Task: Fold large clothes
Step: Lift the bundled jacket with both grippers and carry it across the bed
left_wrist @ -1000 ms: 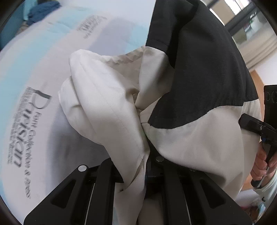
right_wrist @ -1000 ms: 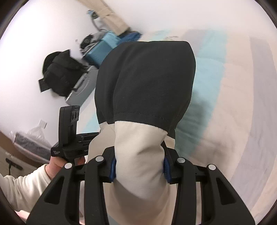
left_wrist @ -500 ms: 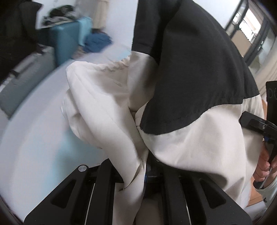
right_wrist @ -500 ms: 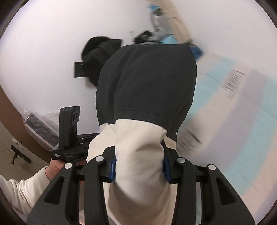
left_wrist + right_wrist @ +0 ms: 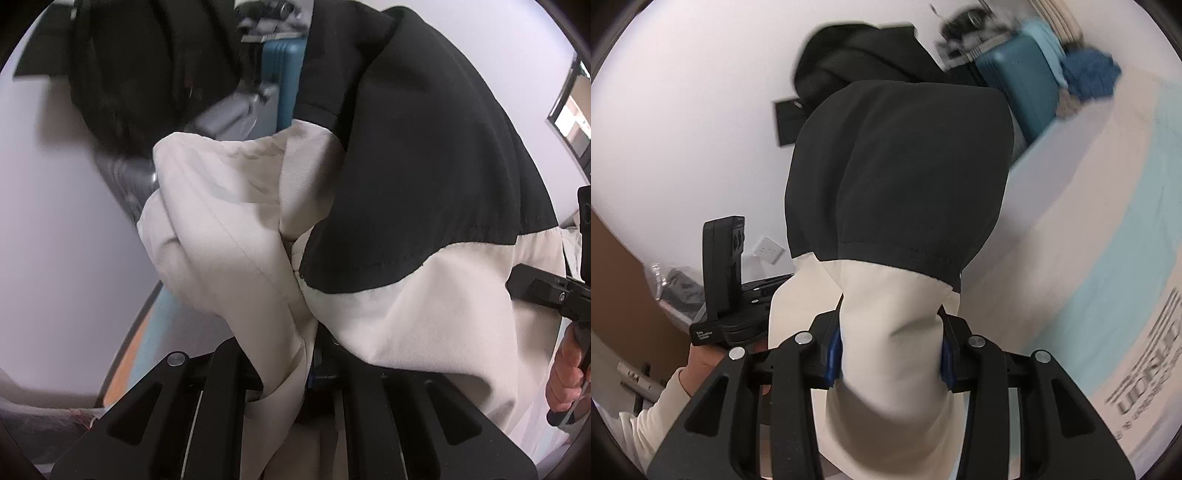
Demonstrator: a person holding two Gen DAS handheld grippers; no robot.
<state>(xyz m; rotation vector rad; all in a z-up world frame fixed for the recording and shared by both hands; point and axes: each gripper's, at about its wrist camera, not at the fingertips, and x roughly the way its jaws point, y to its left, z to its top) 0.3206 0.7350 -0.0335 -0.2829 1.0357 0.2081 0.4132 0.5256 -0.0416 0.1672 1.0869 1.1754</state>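
Carry step: left claw (image 5: 314, 354) pinched tight on the jacket (image 5: 406, 184); right claw (image 5: 890, 354) half-open, clamping a thick cream bunch. Jacket hangs off the bed (image 5: 1108, 221). Next: lay it flat on the bed, spread, fold.

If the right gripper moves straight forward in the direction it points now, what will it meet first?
The right gripper already grips the cream and black garment, which fills the view ahead. Beyond it, probably the black bag hanging on the white wall, or the wall itself; depth is unclear.
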